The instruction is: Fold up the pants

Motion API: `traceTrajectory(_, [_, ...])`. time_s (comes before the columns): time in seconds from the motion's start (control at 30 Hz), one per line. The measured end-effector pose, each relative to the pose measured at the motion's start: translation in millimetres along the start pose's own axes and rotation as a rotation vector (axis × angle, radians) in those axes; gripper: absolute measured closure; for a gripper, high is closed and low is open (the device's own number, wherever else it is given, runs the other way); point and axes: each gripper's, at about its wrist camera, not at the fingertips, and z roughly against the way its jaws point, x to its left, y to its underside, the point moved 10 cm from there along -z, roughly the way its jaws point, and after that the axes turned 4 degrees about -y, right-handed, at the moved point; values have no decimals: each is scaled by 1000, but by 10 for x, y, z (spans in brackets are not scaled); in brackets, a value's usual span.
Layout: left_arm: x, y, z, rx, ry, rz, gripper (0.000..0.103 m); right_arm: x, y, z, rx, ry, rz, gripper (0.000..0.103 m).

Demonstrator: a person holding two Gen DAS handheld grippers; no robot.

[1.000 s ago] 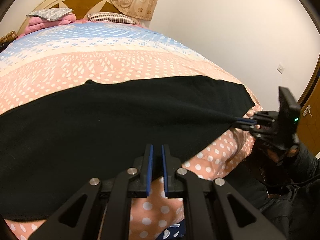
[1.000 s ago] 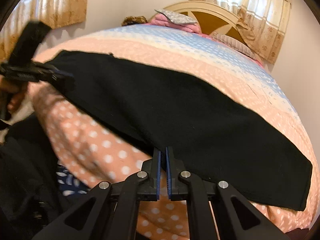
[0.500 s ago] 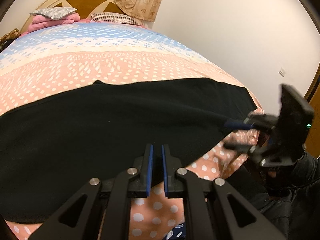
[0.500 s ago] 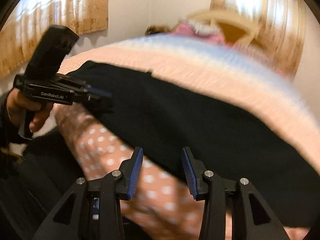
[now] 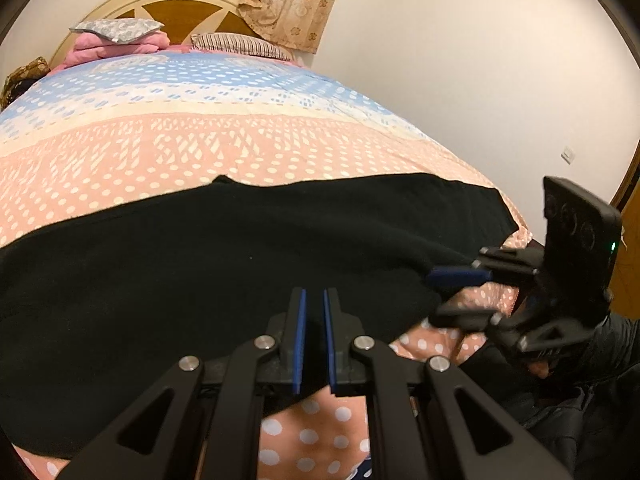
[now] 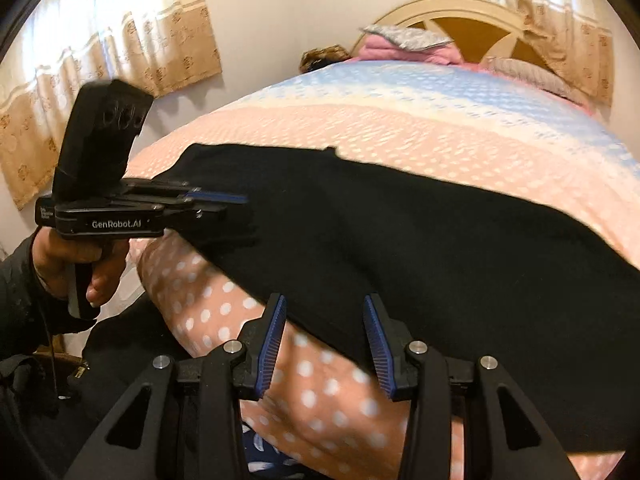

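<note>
Right gripper (image 6: 324,344) released pants (image 5: 224,264), fingers now spread; left gripper (image 5: 314,340) fingers clenched on hem. One pants, two grippers.

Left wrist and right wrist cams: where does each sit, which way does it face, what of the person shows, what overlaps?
Left wrist: on the left gripper, low at the bed's near edge, facing the headboard; shows its own near-shut fingers, plus the right gripper, open, at right.
Right wrist: on the right gripper, same edge, facing the headboard; shows its own open fingers, the left gripper and the hand gripping it.
Shared: black pants, dotted bedspread, pillows, each other's gripper.
</note>
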Motion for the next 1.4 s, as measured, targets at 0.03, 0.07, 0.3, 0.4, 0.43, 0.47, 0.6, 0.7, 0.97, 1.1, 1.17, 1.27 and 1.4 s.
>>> traceTrajectory(0.03, [16, -1, 7, -2, -1, 3, 92, 21, 55, -82, 42, -5, -4, 60])
traceTrajectory(0.07, [37, -4, 18, -4, -1, 8, 92, 73, 68, -128, 54, -9, 0, 59])
traceTrajectory(0.3, [167, -44, 82, -27, -18, 33, 88, 411, -18, -62, 23, -65, 77, 59])
traceTrajectory(0.4, [186, -77, 86, -41, -33, 44, 75, 248, -63, -192, 49, -35, 12, 59])
traceTrajectory(0.43, [189, -93, 91, -46, -39, 41, 73, 259, 3, -283, 99, -50, 3, 59])
traceTrajectory(0.47, [186, -109, 97, -52, -44, 34, 73, 317, 76, -347, 155, -84, 3, 59])
traceTrajectory(0.6, [226, -112, 121, -56, -79, -1, 64, 431, -6, -210, 131, -122, 67, 59])
traceTrajectory(0.7, [347, -58, 124, -51, -106, 8, 62, 174, -317, -51, 64, -165, -59, 59])
traceTrajectory(0.97, [100, 106, -24, -23, -28, -13, 62, -609, -1170, -526, 82, -220, -486, 59])
traceTrajectory(1.1, [41, 197, -76, -4, -3, -22, 58, -698, -1330, -1017, 181, -238, -580, 59])
traceTrajectory(1.17, [57, 197, -67, 0, 12, -11, 58, -733, -1328, -1160, 222, -256, -619, 59])
traceTrajectory(1.27, [98, 203, -63, 2, 49, 30, 57, -666, -1267, -1421, 299, -286, -661, 59])
traceTrajectory(1.4, [118, 217, -45, -5, 57, 30, 58, -503, -1327, -1556, 340, -361, -677, 79])
